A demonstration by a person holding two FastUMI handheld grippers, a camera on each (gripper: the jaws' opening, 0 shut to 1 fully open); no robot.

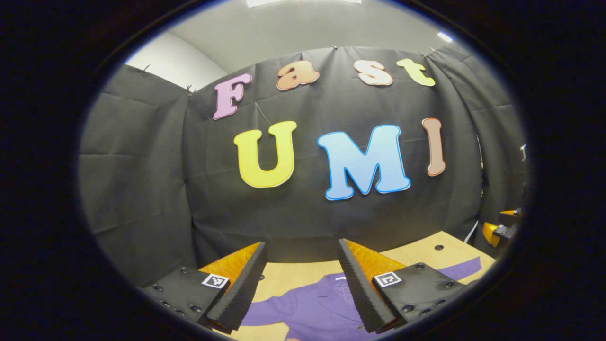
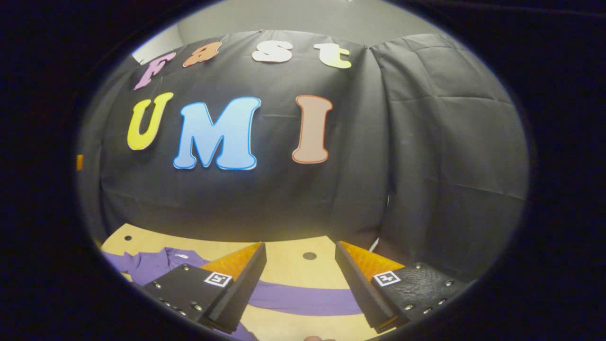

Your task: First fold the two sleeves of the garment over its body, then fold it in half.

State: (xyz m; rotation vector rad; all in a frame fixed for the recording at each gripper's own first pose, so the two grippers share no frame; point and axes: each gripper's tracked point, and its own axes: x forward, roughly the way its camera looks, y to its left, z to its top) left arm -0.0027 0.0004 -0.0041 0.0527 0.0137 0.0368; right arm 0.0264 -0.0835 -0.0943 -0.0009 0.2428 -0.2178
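Nearest the lens, the left gripper [image 1: 300, 279] is spread wide and empty above the purple garment [image 1: 317, 308], which lies flat on the wooden table [image 1: 289, 274]. The right gripper [image 2: 300, 279] is likewise spread and empty over an outstretched sleeve [image 2: 303, 298]. The cloth looks light, soft and limp; pinching each sleeve by its cuff looks best.

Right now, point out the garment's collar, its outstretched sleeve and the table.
collar [image 1: 331, 280], left gripper view, on its upper edge.
sleeve [image 2: 303, 298], right gripper view, mid-length between the fingers.
table [image 2: 289, 258], right gripper view, bare wood beyond the sleeve.
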